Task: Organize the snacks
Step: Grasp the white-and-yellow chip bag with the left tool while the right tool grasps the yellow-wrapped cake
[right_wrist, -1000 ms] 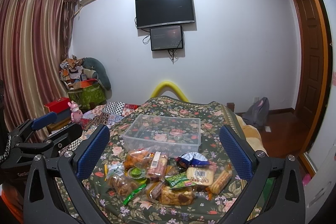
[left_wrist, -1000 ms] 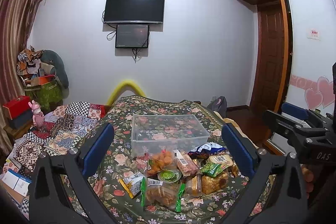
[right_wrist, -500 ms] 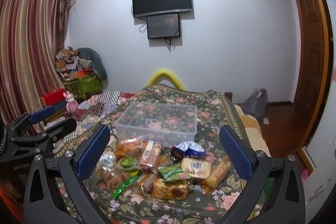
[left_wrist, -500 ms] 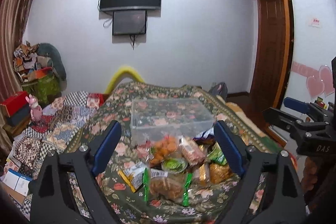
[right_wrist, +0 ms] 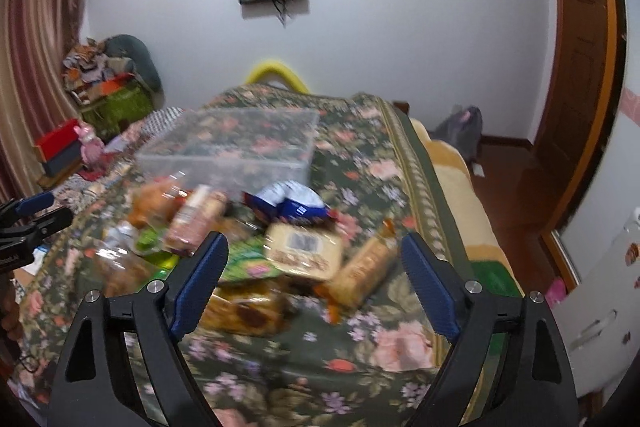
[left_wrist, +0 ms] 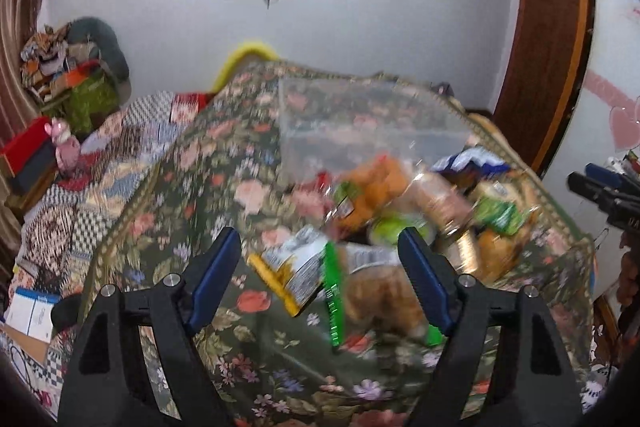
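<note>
A floral cloth (right_wrist: 360, 355) bears a clear bin (right_wrist: 236, 143), with the snacks (right_wrist: 280, 247) heaped just in front. The left gripper (left_wrist: 320, 279) and right gripper (right_wrist: 314, 275) hang over the heap, jaws fairly wide but just narrowing, gripping nothing.

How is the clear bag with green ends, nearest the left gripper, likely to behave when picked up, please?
The clear bag with green ends looks like thin crinkly film, so probably floppy and slippery. Its loose brown pieces would likely shift, letting it sag. It seems light, and the contents might crush.
</note>
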Tool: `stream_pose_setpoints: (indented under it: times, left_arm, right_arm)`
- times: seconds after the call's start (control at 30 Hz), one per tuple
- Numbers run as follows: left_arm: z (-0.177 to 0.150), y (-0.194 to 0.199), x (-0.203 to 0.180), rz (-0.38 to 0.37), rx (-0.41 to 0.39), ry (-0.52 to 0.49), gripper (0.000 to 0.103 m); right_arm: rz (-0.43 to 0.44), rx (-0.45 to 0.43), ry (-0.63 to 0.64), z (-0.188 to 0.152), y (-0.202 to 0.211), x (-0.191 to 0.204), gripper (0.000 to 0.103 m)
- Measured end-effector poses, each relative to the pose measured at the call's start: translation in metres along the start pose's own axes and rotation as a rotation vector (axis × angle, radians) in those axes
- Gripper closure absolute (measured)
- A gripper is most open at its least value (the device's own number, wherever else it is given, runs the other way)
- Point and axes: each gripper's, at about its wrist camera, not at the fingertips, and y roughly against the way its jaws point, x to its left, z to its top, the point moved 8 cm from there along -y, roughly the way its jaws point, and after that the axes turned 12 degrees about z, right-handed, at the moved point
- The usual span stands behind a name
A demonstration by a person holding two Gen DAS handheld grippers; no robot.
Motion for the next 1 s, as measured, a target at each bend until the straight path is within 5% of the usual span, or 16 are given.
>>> stream_pose_setpoints:
  times: [0.33, 0.67, 1.0]
  left_arm:
    - [-0.01, -0.051, 0.015, 0.038, 0.09, 0.023, 0.022]
    - [-0.032, -0.089, 0.002, -0.031, 0.198, -0.018, 0.015]
    - [-0.033, -0.107, 0.001, -0.035, 0.203, -0.02, 0.014]
  right_arm:
    - [-0.044, 0.083, -0.081, -0.016, -0.024, -0.039, 0.02]
    - [-0.021, 0.155, -0.176, -0.031, -0.042, -0.058, 0.02]
    - [0.045, 0.198, -0.234, -0.035, -0.068, -0.063, 0.02]
